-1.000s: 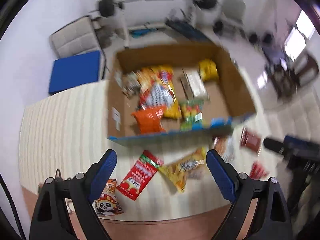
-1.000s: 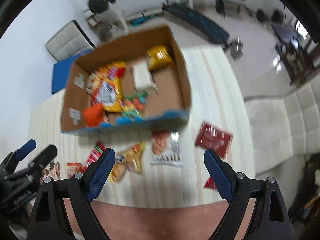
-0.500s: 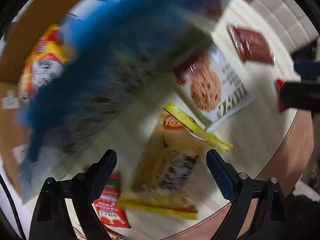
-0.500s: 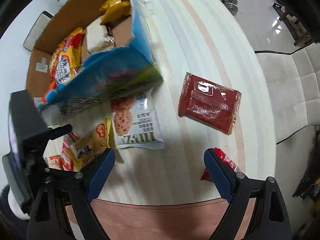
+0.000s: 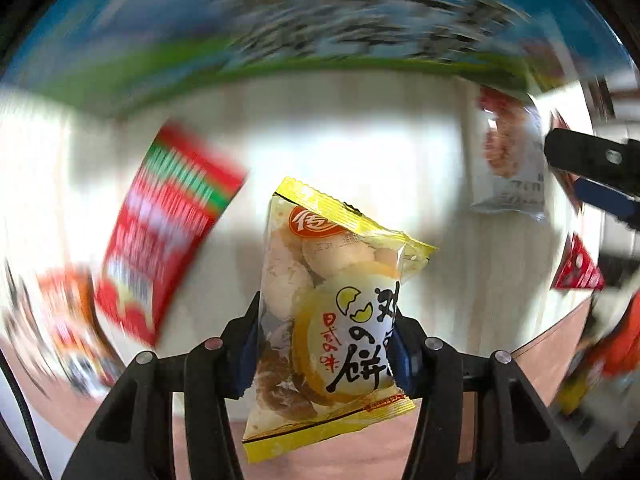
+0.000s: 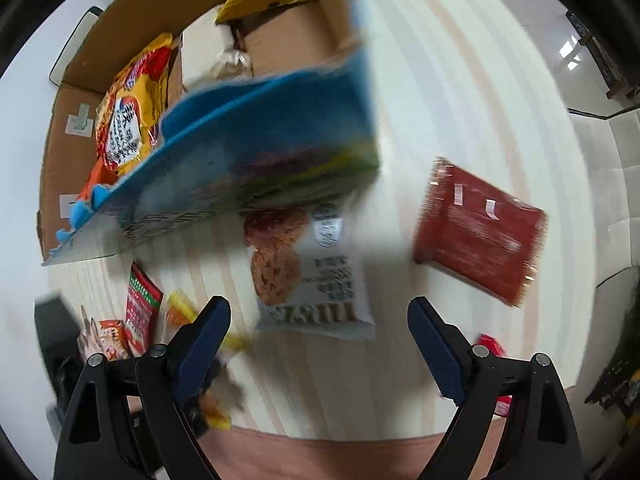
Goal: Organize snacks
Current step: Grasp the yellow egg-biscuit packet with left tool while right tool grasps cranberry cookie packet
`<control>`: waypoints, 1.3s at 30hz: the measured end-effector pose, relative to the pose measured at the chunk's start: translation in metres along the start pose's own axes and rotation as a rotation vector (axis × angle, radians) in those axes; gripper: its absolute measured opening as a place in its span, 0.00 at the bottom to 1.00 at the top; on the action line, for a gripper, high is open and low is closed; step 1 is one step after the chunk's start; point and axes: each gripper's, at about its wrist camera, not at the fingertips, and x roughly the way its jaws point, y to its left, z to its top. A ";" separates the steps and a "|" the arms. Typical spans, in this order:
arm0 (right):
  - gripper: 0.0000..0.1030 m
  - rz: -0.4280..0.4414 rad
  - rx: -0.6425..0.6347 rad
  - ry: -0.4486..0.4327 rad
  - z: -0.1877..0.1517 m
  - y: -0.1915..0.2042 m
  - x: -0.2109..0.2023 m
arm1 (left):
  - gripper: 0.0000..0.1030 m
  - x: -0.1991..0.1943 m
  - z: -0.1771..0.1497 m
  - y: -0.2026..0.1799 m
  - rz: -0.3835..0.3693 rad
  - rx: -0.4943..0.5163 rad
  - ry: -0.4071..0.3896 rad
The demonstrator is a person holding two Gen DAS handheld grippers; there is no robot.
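Now, left gripper (image 5: 324,344): closed on the yellow biscuit packet (image 5: 328,320), one blue pad pressing each side of it; the packet stands upright between them.
Right gripper (image 6: 320,348): fingers wide apart, nothing between them.
White cookie bag (image 6: 308,272): flat on the striped table (image 6: 460,100), just ahead of the right gripper.
Dark red packet (image 6: 480,232): ahead and to the right of the right gripper, apart from the cookie bag.
Cardboard box (image 6: 256,152): beyond the cookie bag, snacks inside.
Red-green packet (image 5: 160,240): left of the held packet, blurred.
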 end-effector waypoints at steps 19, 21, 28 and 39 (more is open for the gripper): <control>0.64 -0.132 -0.096 0.203 -0.067 0.010 0.047 | 0.50 -0.003 0.010 0.009 0.016 -0.041 0.021; 0.65 -0.104 -0.062 0.238 -0.077 0.006 0.051 | 0.51 -0.003 0.013 0.004 0.028 -0.028 0.028; 0.75 -0.083 0.025 0.247 -0.075 0.004 0.055 | 0.59 0.007 0.024 -0.028 0.070 0.027 0.063; 0.68 -0.164 -0.015 0.179 -0.081 0.020 0.056 | 0.44 0.007 0.019 -0.044 0.104 0.017 0.019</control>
